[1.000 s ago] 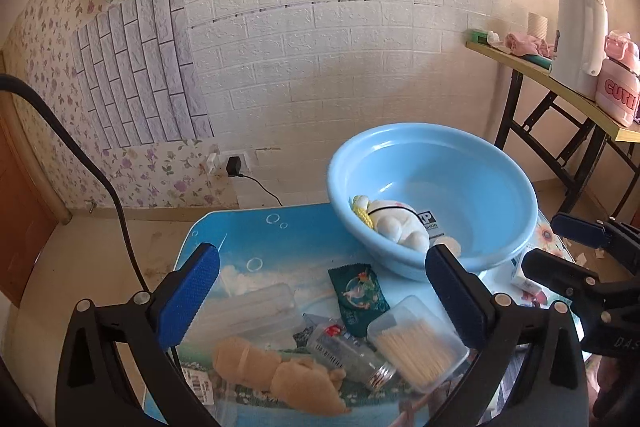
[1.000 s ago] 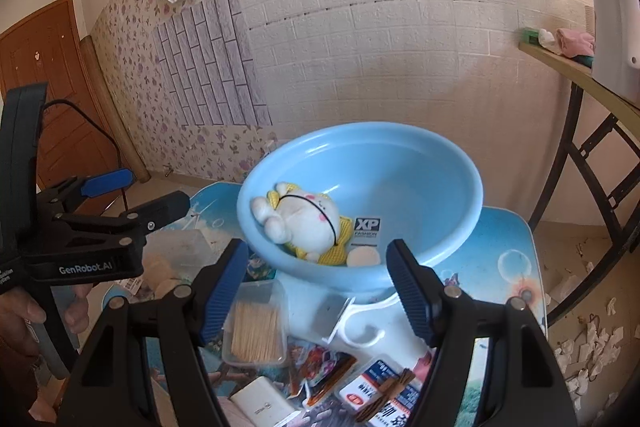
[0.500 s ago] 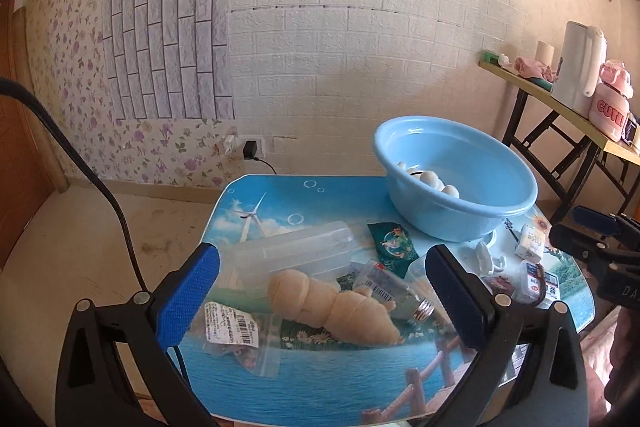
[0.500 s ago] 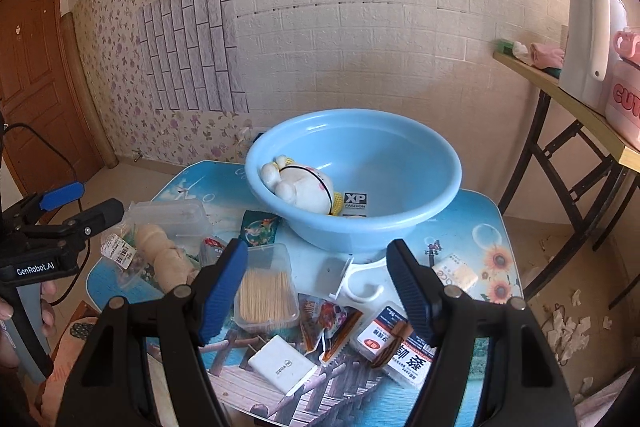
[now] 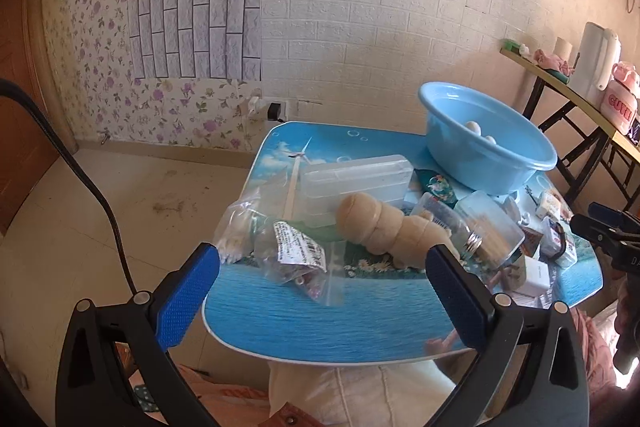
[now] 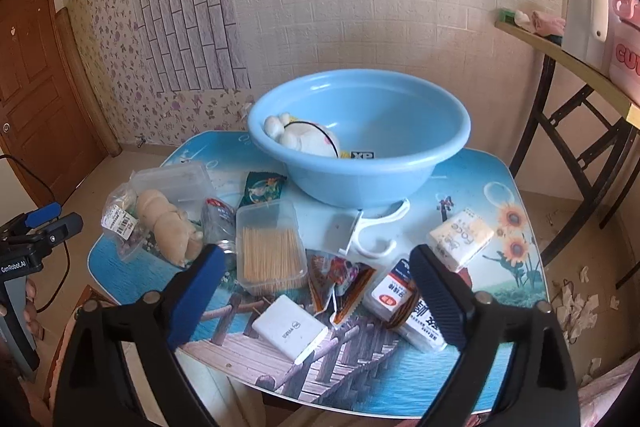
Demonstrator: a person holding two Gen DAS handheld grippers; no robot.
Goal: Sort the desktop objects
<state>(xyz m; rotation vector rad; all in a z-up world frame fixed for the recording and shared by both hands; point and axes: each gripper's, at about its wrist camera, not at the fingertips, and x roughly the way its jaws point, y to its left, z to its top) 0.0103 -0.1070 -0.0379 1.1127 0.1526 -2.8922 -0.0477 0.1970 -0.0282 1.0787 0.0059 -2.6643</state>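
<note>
A blue basin (image 6: 360, 155) stands at the back of the small picture-printed table (image 6: 400, 379) and holds a white plush toy (image 6: 300, 139) and a small XP box. In front lie a toothpick box (image 6: 270, 251), a white charger (image 6: 290, 325), snack packets (image 6: 336, 279), a white hook (image 6: 368, 231), a tissue pack (image 6: 460, 237) and a tan plush (image 6: 168, 223). My right gripper (image 6: 316, 291) is open and empty above the table's front edge. My left gripper (image 5: 320, 291) is open and empty, low at the table's left side, facing the tan plush (image 5: 388, 227).
A clear plastic case (image 5: 356, 183), a plastic bag with a label (image 5: 288, 247) and a small jar (image 5: 452, 223) lie on the left half. A side table (image 6: 568, 67) with a white kettle stands at the right. Paper scraps litter the floor at the right.
Both grippers have pulled back and away from the basin, so the whole table now shows. Both stay open and empty.
</note>
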